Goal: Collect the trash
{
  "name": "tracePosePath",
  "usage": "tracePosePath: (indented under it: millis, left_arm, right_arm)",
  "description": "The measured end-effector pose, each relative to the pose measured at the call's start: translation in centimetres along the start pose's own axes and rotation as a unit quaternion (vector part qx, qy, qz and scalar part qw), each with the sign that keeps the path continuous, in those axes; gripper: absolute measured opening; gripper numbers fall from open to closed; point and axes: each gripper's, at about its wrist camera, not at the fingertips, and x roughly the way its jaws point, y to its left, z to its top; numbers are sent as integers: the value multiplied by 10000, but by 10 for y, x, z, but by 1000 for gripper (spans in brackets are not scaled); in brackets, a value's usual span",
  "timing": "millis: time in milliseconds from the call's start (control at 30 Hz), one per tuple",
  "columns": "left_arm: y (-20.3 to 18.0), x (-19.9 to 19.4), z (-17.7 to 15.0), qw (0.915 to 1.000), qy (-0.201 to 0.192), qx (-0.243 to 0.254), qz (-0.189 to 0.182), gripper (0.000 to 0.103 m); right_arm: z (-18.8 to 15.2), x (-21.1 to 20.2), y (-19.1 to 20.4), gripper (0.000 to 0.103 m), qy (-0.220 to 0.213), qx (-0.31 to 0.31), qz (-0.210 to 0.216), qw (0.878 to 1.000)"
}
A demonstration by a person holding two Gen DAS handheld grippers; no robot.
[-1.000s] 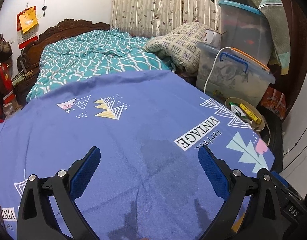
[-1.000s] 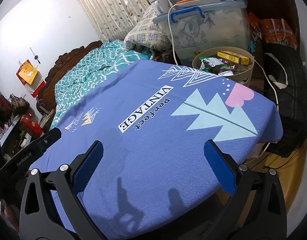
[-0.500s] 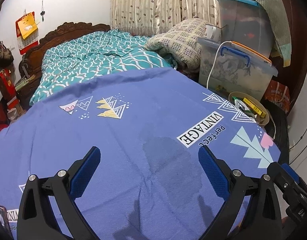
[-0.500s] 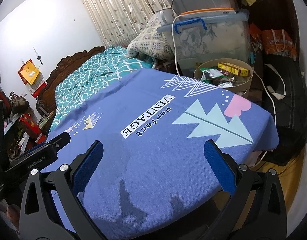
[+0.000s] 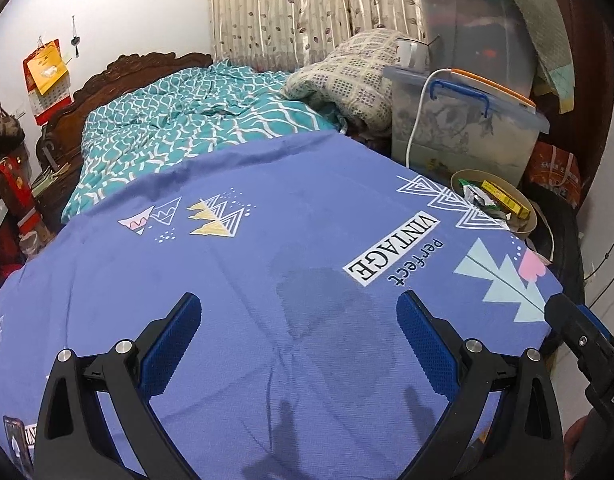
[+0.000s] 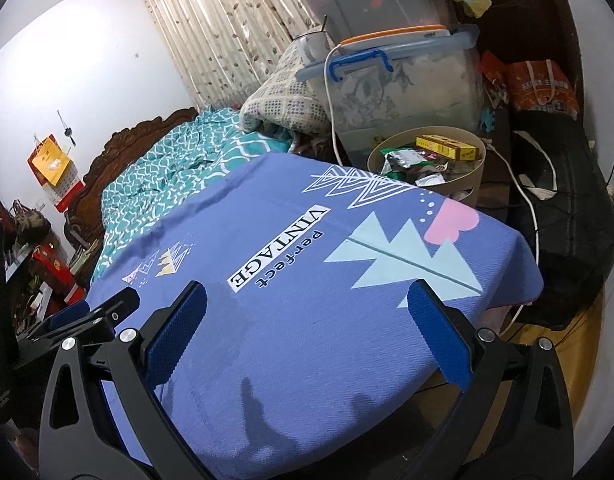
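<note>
A round beige bin (image 6: 463, 184) stands beyond the far right corner of a table with a blue printed cloth (image 6: 307, 280). It holds a yellow box (image 6: 447, 147) and crumpled wrappers (image 6: 407, 162). The left wrist view shows the same bin (image 5: 527, 216) at the right, with the yellow box (image 5: 505, 198) inside. My left gripper (image 5: 299, 320) hangs open over the cloth (image 5: 267, 260), nothing between its blue pads. My right gripper (image 6: 307, 308) is open too, empty, above the cloth's near right part. No trash shows on the cloth.
Clear storage boxes (image 6: 399, 80) with a white cable (image 6: 331, 112) stand behind the bin. A black bag (image 6: 567, 208) sits at the right on the floor. A bed with teal bedding (image 5: 195, 120) lies behind the table. Cluttered shelves (image 5: 11, 184) are at the left.
Both grippers have risen and drawn back a little from the table, so more of the cloth and room shows. Both stay open and empty.
</note>
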Motion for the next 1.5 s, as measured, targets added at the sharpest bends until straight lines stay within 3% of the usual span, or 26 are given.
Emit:
tracePosePath:
  millis: [733, 1500]
  left_arm:
    - [-35, 1, 5, 9993, -16, 361, -73, 94]
    - [-29, -6, 3, 9996, -70, 236, 168, 94]
  right_arm:
    - [6, -10, -24, 100, -155, 188, -113, 9996]
    - [7, -9, -25, 100, -190, 163, -8, 9997]
